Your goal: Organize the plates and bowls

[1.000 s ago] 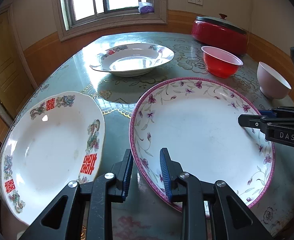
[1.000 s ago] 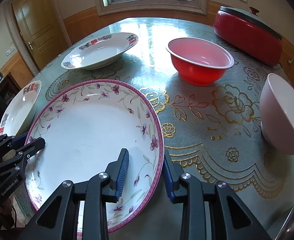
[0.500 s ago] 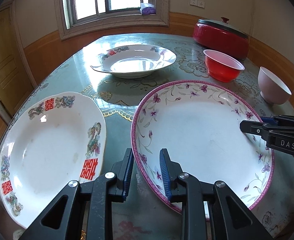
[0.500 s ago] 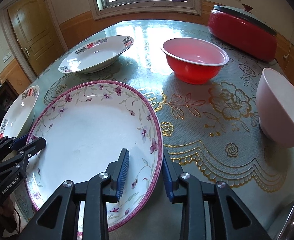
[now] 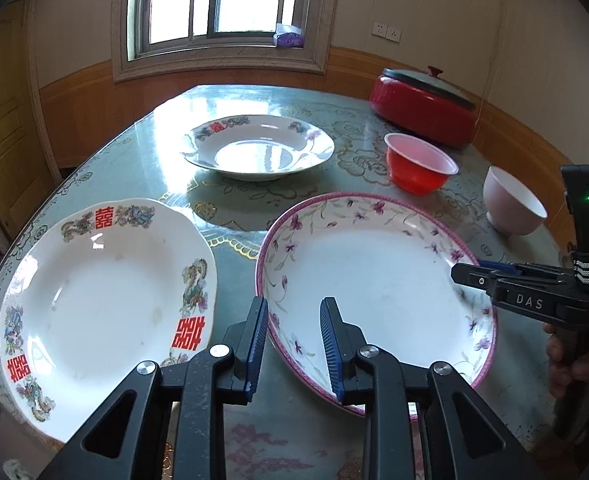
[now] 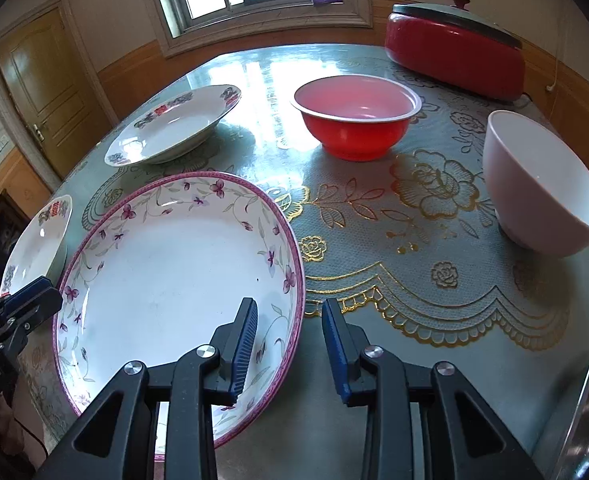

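Two views, one entry.

Left wrist view: my left gripper [image 5: 292, 344] sat a little higher than a second ago, so more of the table [image 5: 234, 208] showed. Its fingers appeared clamped on the near-left rim of the floral plate [image 5: 374, 280], one outside, one in the well. The right gripper [image 5: 464, 272] reached over the opposite rim. Beside it lay the scalloped white plate [image 5: 94, 304] with red characters, glazed and shallow.

Right wrist view: my right fingers straddled the purple-edged rim, slightly wider apart than before, with bare cloth visible past the rim, so not gripping. Judgement: the plate was near the table's front edge, not yet stacked. The glossy red bowl [image 6: 354, 128] and matte pale bowl [image 6: 542, 192] stood untouched on the lace-patterned cloth.
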